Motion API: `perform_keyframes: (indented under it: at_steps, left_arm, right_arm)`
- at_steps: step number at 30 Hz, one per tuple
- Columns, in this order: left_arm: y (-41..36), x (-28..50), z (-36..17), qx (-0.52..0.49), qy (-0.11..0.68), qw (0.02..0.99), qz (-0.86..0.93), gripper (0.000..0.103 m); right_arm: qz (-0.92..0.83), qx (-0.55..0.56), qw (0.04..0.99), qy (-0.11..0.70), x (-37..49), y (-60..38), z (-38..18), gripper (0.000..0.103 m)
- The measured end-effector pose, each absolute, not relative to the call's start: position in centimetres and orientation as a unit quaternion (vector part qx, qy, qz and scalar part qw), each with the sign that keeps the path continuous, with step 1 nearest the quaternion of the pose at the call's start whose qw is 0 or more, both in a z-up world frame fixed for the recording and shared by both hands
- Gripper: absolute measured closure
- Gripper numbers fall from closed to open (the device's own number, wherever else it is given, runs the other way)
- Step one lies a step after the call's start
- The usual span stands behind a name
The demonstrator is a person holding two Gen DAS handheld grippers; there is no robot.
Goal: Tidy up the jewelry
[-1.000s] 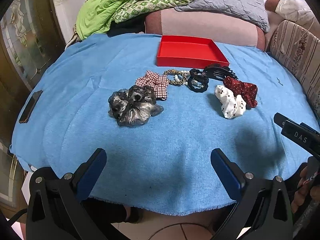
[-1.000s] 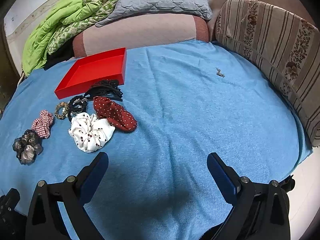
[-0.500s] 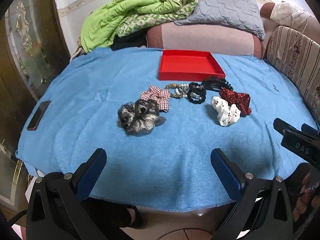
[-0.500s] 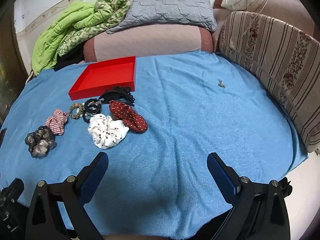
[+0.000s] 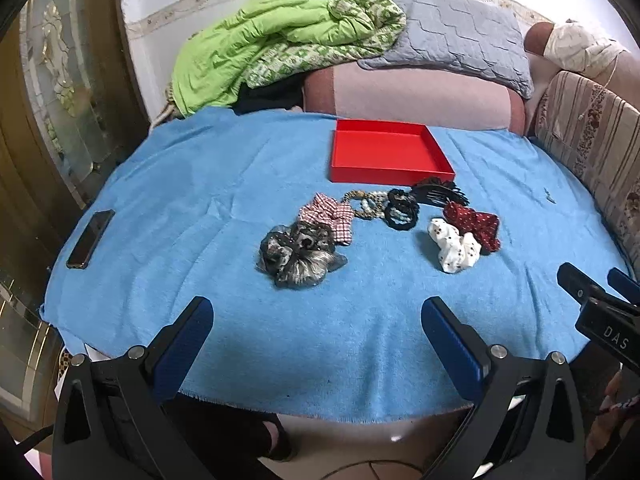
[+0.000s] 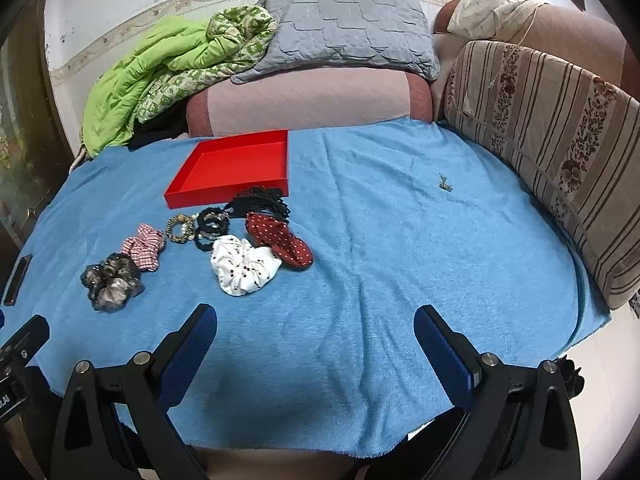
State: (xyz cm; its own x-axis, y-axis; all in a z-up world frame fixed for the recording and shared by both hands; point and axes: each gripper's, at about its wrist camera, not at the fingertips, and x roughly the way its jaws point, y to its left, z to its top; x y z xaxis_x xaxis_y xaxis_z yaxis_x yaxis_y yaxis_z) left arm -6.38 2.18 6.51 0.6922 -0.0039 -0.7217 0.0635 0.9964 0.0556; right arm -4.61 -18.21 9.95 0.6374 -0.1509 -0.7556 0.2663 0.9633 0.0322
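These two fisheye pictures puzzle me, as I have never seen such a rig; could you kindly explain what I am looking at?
No robot here: a person holds a two-finger gripper in each hand, and each carries a camera looking forward along its blue-padded fingers. One picture comes from the left gripper, the other from the right gripper. Both are open and hold nothing.

They look at a table under a blue cloth. On it sit an empty red tray and, in front of it, hair accessories: a grey scrunchie, a red checked one, a white spotted one, a dark red dotted one, a beaded band, a black band and a black comb clip. A phone lies at the cloth's left edge.
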Motion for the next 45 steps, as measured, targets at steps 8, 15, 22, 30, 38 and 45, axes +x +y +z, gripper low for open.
perform_keyframes:
  at_steps: [8,15,22,30,38,45]
  left_arm:
    - [2.1,-7.2,7.6,0.039,0.388,0.921,-0.023,0.0]
    - [2.2,-7.2,7.4,0.039,0.394,0.918,-0.024,0.0]
    - [2.3,-6.8,6.8,0.038,0.405,0.913,-0.021,0.0]
    - [2.5,-6.2,6.1,0.039,0.414,0.909,-0.019,0.0]
    - [2.8,-5.5,5.4,0.035,0.423,0.906,-0.017,0.0]
    - [3.0,-4.7,4.7,0.04,0.43,0.902,-0.01,0.0]
  right_arm:
    - [-0.098,0.066,0.911,0.396,-5.1,-16.8,11.7,0.003]
    - [-0.098,0.065,0.911,0.396,-5.3,-16.4,11.7,0.003]
    - [-0.096,0.067,0.905,0.408,-5.0,-16.6,11.2,0.003]
    - [-0.098,0.066,0.901,0.417,-4.6,-16.7,10.5,0.003]
    - [-0.099,0.063,0.897,0.425,-4.0,-16.6,9.9,0.003]
    - [-0.099,0.059,0.892,0.437,-3.3,-16.5,9.1,0.003]
